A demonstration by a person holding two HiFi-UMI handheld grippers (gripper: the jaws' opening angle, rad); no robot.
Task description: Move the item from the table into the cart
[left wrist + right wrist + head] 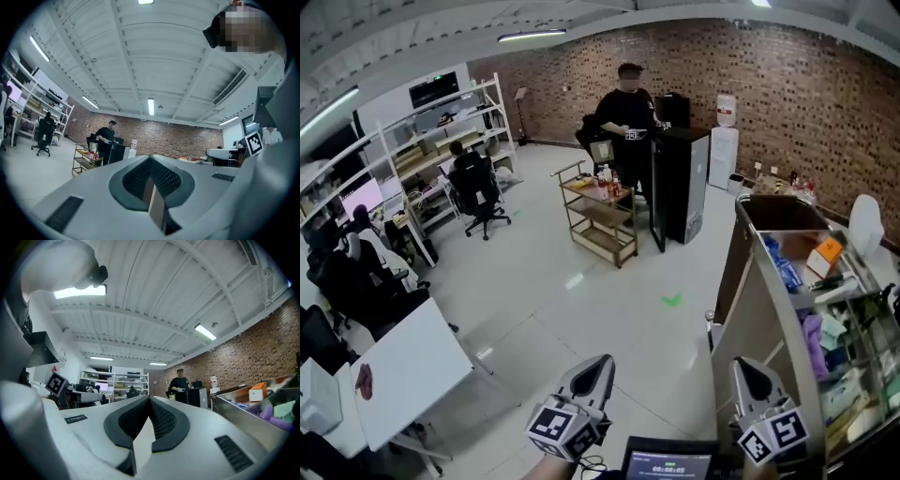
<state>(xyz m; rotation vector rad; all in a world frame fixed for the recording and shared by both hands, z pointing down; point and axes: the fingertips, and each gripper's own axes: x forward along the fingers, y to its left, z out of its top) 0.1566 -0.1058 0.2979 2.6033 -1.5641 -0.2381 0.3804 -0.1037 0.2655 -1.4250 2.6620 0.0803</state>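
Two grippers are in my hands and neither carries anything. My left gripper (598, 364) and my right gripper (750, 366) both point out level across the room. They sit low in the head view, side by side and apart from one another, aimed at open floor and not at any object. In each gripper's own view the two jaws meet in a closed point with no gap and nothing pinched there, so I read both as fully together and empty. I take it I hold them like this simply because I am between places, with nothing yet to take. The metal cart (766, 309) stands just beside my right gripper, its grey side wall close to me. Its shelves already hold loose goods, an orange box (825, 255) and a blue packet (786, 272) among them. The white table (412, 366) is off to my lower left, well apart from both grippers. On it lies a small dark red item (364, 380), which I judge to be the thing I am meant to move, though it is too small for me to say what it is. So the task's thing is on the table, untouched, and the cart waits on the opposite side. Farther off a person in black (628, 103) stands at a wooden trolley (598, 220), no part of my job. Next, I think, I must turn toward the table and open one gripper before reaching.
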